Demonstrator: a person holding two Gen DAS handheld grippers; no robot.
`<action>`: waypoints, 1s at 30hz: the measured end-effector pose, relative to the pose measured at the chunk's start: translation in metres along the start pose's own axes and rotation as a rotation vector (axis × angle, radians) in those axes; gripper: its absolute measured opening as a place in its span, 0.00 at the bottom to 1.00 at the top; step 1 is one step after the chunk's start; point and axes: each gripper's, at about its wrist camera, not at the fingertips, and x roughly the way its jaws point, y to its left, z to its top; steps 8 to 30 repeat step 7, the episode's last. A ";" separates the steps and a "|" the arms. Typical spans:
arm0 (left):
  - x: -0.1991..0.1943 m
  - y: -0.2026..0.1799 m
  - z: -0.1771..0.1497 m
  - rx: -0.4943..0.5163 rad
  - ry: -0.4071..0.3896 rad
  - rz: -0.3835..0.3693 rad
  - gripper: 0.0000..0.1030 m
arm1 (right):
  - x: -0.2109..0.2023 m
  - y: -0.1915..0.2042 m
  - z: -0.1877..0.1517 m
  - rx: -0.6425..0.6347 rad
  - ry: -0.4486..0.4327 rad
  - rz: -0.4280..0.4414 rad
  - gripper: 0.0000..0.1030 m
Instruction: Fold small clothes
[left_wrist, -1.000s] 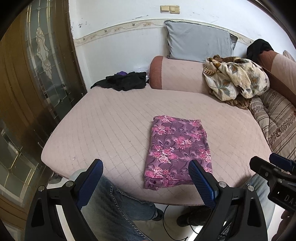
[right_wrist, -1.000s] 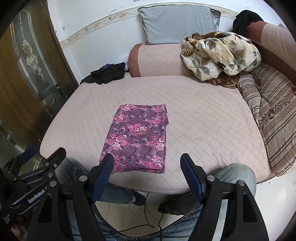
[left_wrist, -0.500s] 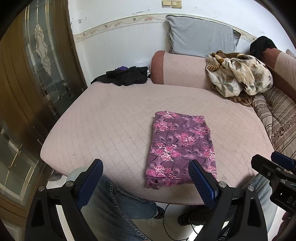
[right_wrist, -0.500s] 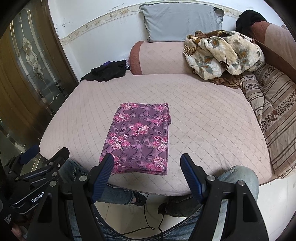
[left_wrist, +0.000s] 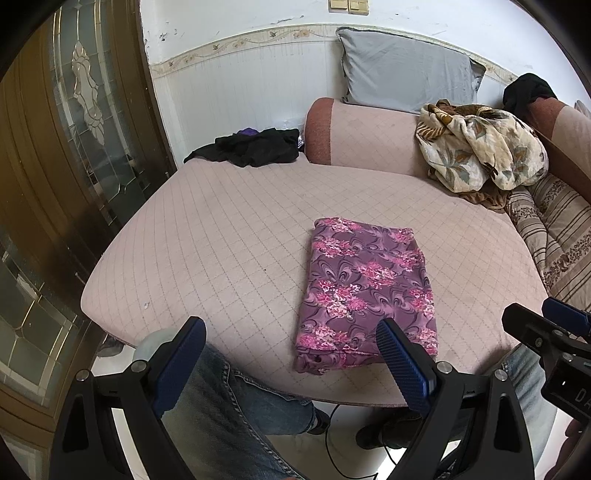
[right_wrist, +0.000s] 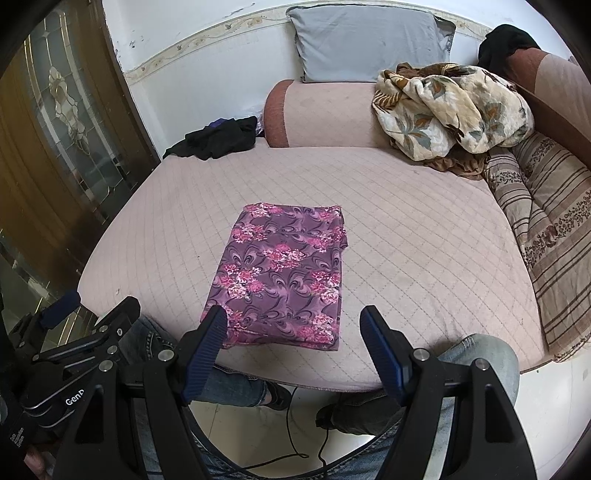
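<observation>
We see the folded purple floral garment (left_wrist: 365, 291) (right_wrist: 280, 273) lying flat near the front edge of the pink quilted cushion (left_wrist: 221, 236) (right_wrist: 424, 229). Our left gripper (left_wrist: 291, 360) and right gripper (right_wrist: 295, 347) both hang at six o'clock of it, fingers spread wide, holding nothing. Black clothes (right_wrist: 218, 138) sit at eleven o'clock.
</observation>
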 end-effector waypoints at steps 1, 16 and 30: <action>0.001 0.000 -0.001 0.004 -0.001 -0.003 0.93 | 0.001 0.000 0.001 0.000 0.002 0.003 0.71; 0.030 0.007 0.006 0.000 0.007 -0.161 0.93 | 0.035 -0.009 0.006 -0.037 -0.024 0.012 0.78; 0.030 0.007 0.006 0.000 0.007 -0.161 0.93 | 0.035 -0.009 0.006 -0.037 -0.024 0.012 0.78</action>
